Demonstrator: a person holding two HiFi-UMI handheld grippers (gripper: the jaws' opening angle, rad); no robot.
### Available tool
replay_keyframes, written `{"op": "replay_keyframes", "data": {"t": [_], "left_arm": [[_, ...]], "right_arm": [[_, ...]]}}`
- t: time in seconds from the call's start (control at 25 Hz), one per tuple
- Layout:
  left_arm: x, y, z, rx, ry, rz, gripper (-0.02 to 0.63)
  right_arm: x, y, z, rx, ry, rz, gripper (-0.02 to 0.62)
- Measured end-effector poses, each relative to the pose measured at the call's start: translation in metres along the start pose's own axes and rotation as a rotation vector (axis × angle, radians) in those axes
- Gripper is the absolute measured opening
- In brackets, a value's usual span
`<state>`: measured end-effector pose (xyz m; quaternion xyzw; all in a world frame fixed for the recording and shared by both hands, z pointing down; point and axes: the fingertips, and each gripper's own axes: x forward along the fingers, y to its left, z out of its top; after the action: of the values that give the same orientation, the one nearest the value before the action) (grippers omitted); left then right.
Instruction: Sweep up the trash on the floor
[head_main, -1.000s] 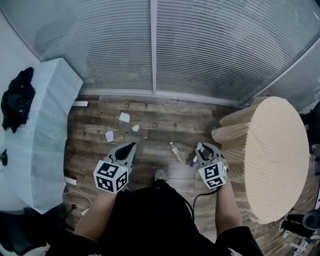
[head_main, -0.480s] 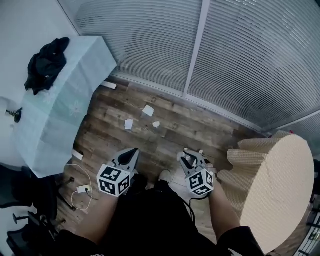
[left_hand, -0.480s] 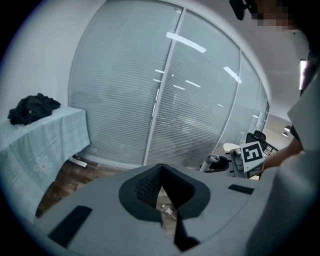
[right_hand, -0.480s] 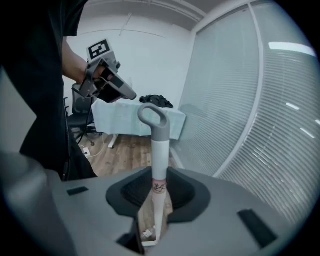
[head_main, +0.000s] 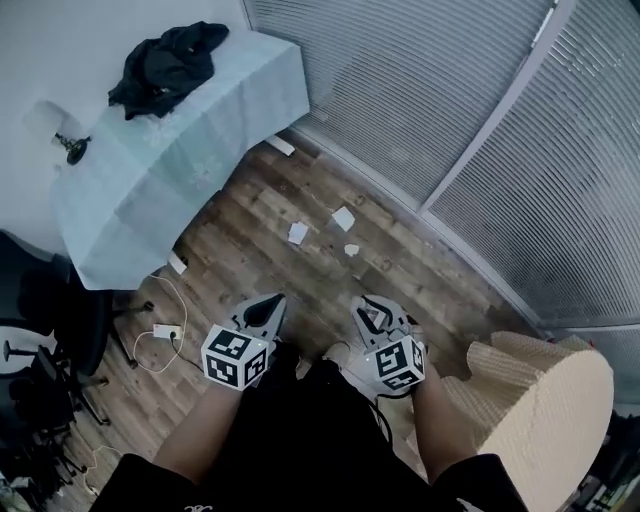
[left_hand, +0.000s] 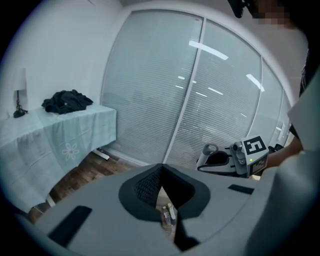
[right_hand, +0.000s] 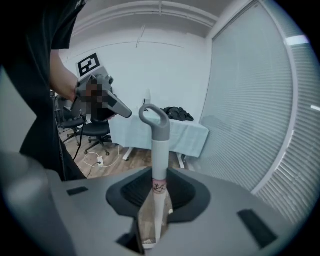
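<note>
- Head view: paper scraps (head_main: 298, 233) lie on the wooden floor (head_main: 230, 250) above centre, well apart from your left hand-held gripper (head_main: 270, 303) and right hand-held gripper (head_main: 368, 312). The cloth-covered counter (head_main: 170, 160) fills the upper left.
- Left gripper view: the left hand-held gripper's jaws are practically together, holding nothing.
- Right gripper view: the right hand-held gripper is clamped on an upright white handle (right_hand: 159, 150) at frame centre.

Black, seemingly short-sleeved top; grey, marker-cubed left gripper (head_main: 276, 299), right gripper (head_main: 374, 311).
</note>
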<state>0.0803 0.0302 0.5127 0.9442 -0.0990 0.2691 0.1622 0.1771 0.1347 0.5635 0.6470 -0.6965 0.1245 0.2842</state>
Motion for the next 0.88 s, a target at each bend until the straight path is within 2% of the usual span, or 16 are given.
{"op": "replay_keyframes", "data": {"t": [0.24, 0.68, 0.88], "left_arm": [[-0.027, 0.05, -0.003, -0.064, -0.042, 0.044, -0.005], [-0.057, 0.141, 0.025, -0.128, -0.134, 0.027, -0.005], [-0.066, 0.182, 0.032, -0.162, -0.179, 0.003, -0.005]], "right_arm": [[0.045, 0.012, 0.053, 0.028, -0.05, 0.022, 0.098], [0.114, 0.03, 0.134, 0.045, -0.063, 0.02, 0.098], [0.137, 0.034, 0.167, 0.034, -0.052, -0.029, 0.099]]}}
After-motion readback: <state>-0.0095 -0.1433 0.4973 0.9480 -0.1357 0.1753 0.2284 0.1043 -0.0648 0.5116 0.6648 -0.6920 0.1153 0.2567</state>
